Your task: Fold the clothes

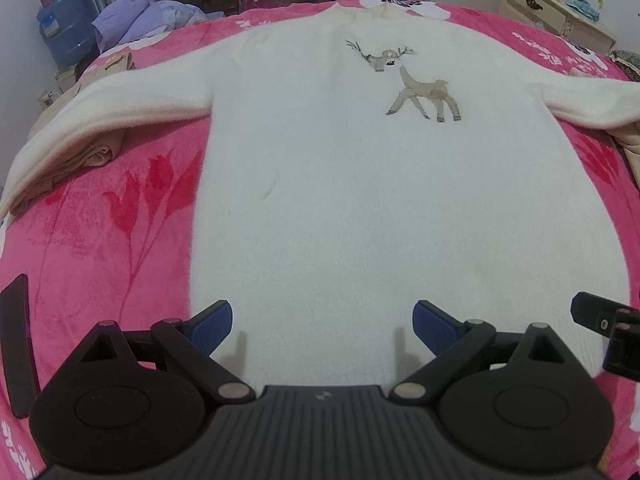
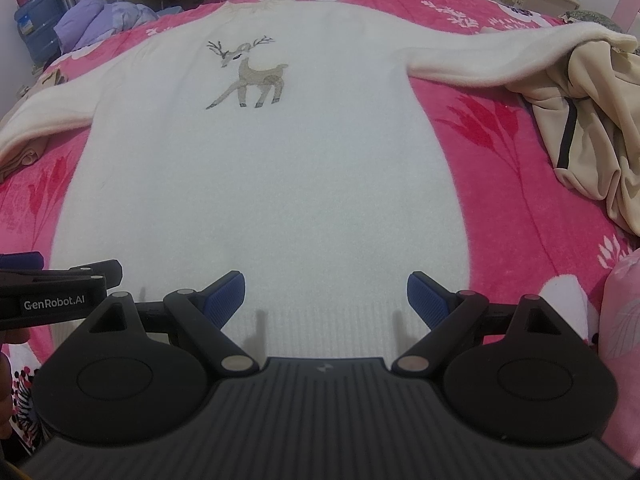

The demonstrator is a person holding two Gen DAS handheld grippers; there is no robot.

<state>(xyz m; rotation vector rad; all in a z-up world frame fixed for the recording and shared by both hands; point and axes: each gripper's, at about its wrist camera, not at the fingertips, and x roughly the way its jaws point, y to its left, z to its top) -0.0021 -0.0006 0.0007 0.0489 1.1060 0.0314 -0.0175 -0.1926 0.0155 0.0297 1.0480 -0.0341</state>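
A white sweater (image 1: pixel 320 184) with a brown deer motif (image 1: pixel 416 88) lies flat, front up, on a pink floral blanket (image 1: pixel 100 240), both sleeves spread out sideways. The same sweater (image 2: pixel 264 184) fills the right wrist view, its ribbed hem nearest me. My left gripper (image 1: pixel 322 326) hovers open over the hem, blue pads (image 1: pixel 210 326) wide apart, nothing between them. My right gripper (image 2: pixel 326 300) is open too, just above the hem. The other gripper shows at the edge of each view.
A beige garment (image 2: pixel 592 128) lies crumpled under the right sleeve end, and another beige cloth (image 1: pixel 92 156) sits under the left sleeve. A dark flat object (image 1: pixel 18 340) rests on the blanket at the left. A purple quilt (image 1: pixel 132 16), blue water jug (image 1: pixel 64 32) and cream dresser (image 1: pixel 560 12) stand beyond the bed.
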